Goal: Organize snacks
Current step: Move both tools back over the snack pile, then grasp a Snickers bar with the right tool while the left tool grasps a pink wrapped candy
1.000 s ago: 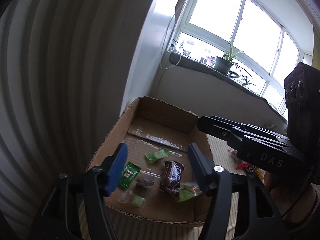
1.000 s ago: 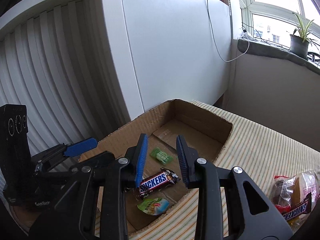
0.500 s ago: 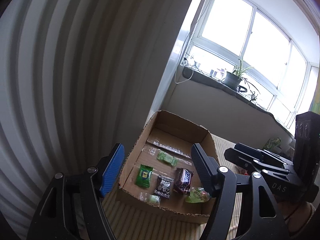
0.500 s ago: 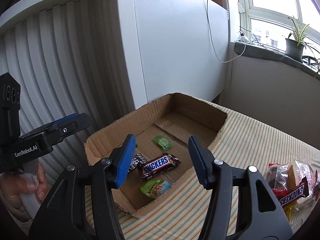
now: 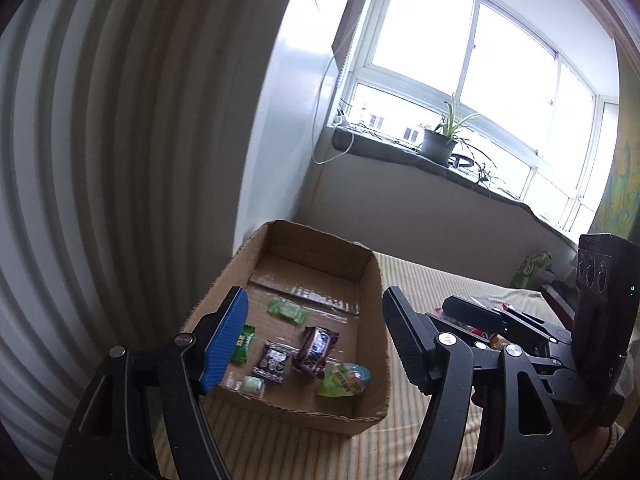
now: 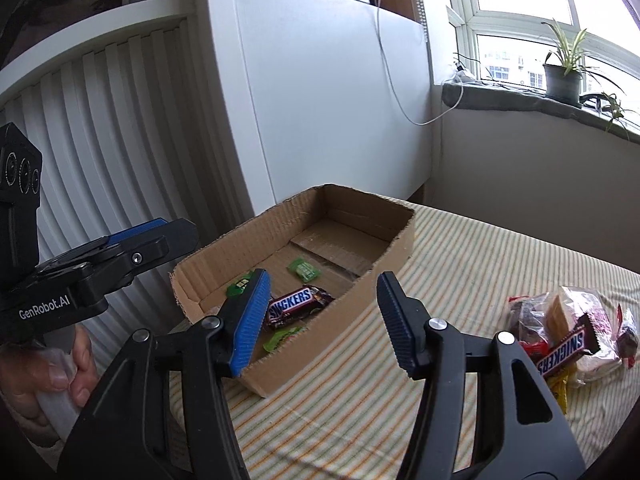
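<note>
An open cardboard box (image 5: 372,320) (image 6: 400,240) stands on the striped cloth. Inside lie a Snickers bar (image 5: 316,346) (image 6: 298,306), a green candy (image 5: 286,309) (image 6: 305,269), a green packet (image 5: 242,344), a black packet (image 5: 272,362), a lime packet (image 5: 344,378) and a small clear packet (image 5: 244,384). My left gripper (image 5: 315,296) hangs open before the box's near wall, empty. My right gripper (image 6: 323,280) is open and empty over the box's right wall. A pile of loose snacks (image 6: 568,332), with a second Snickers bar (image 6: 568,350), lies to its right.
The box sits close to a white slatted panel (image 6: 120,140) and a white cabinet (image 6: 320,100). A potted plant (image 5: 440,144) stands on the window sill behind. A green carton (image 5: 536,268) is at the far right. A hand (image 6: 60,376) holds the left gripper's handle.
The right gripper's jaws have spread wide and it has drawn back from above the Snickers bar, which stays in the box. The left gripper has pulled back and risen from the box.
</note>
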Tool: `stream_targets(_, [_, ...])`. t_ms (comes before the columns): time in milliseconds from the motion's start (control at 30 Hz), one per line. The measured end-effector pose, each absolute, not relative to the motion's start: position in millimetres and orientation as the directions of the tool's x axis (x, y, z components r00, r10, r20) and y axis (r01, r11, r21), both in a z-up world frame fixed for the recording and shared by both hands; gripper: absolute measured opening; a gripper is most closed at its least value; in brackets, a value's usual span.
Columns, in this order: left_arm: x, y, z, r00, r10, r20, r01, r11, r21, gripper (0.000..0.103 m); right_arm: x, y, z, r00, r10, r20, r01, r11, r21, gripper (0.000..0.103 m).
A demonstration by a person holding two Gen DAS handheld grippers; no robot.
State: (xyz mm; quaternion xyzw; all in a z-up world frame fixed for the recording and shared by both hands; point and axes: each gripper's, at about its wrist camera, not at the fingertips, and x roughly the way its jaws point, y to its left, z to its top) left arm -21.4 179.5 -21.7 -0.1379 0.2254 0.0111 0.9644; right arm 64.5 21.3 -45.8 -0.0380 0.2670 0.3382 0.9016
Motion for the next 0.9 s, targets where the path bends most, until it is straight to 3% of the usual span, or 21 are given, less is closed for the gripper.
stream_targets(333, [0, 99, -9, 0.884, -0.128, -0.450, 0.051, 0.982, -0.181, 0.072, 69, -86, -41, 0.734, 0.499, -0.461, -0.482, 0.861, 0.164, 0.062])
stream_targets(667, [14, 5, -16, 0.824, -0.293, -0.486, 0.259, 0.956, -0.137, 0.072, 60, -209, -46, 0.824, 0.302, -0.479, -0.252, 0.953, 0.168, 0.065])
stream_targets(900, [14, -21, -23, 0.791, -0.336, -0.511, 0.315, 0.940, -0.131, 0.072, 58, -227, -42, 0.829, 0.288, -0.479, -0.237, 0.957, 0.165, 0.065])
